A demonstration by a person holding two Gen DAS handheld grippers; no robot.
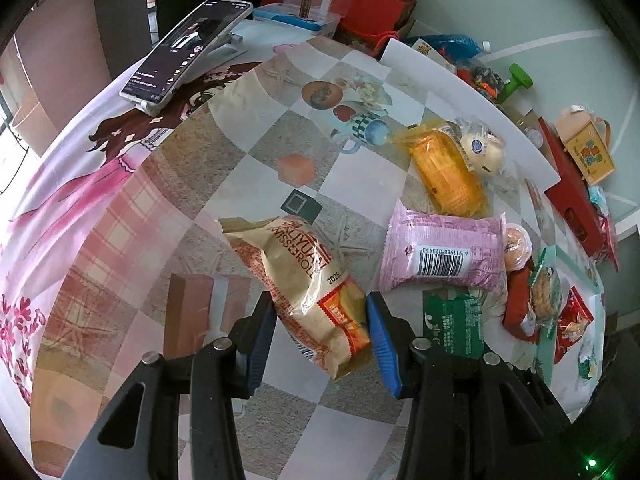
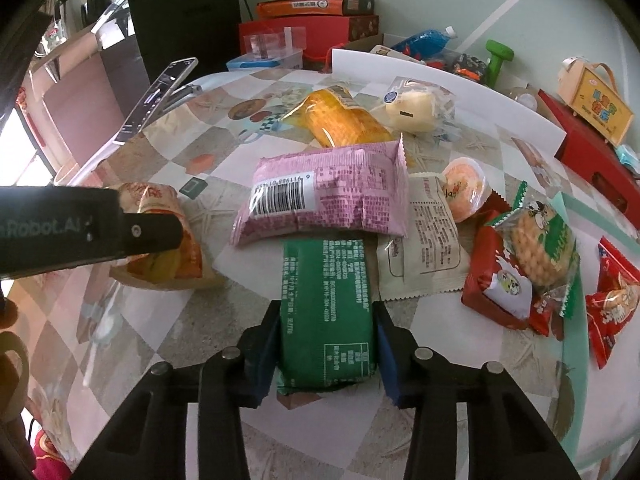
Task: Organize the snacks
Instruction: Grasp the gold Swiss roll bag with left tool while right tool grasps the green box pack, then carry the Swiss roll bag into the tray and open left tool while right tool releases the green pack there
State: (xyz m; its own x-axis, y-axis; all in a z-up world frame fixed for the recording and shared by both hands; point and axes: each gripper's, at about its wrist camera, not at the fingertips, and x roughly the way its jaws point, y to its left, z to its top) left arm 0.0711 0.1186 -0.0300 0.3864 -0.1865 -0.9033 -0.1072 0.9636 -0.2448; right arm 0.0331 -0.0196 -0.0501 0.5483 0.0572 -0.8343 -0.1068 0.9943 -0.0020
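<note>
My left gripper (image 1: 322,330) is shut on the near end of a beige Swiss roll packet (image 1: 298,280), which lies slanted on the table. That packet also shows in the right wrist view (image 2: 160,236), half hidden by the left gripper's body. My right gripper (image 2: 326,342) is shut on a green snack packet (image 2: 326,304), also seen in the left wrist view (image 1: 454,322). Beyond it lie a pink packet (image 2: 324,196), an orange packet (image 2: 344,120), a clear-wrapped bun (image 2: 412,108), a beige sachet (image 2: 428,232), a jelly cup (image 2: 464,190) and red and green biscuit packs (image 2: 532,248).
A phone on a stand (image 1: 188,52) sits at the table's far left. A white board (image 2: 440,80) lies at the far right edge. Boxes (image 2: 316,20), a red case (image 2: 592,148), a green dumbbell (image 2: 498,60) and toys crowd the area behind the table.
</note>
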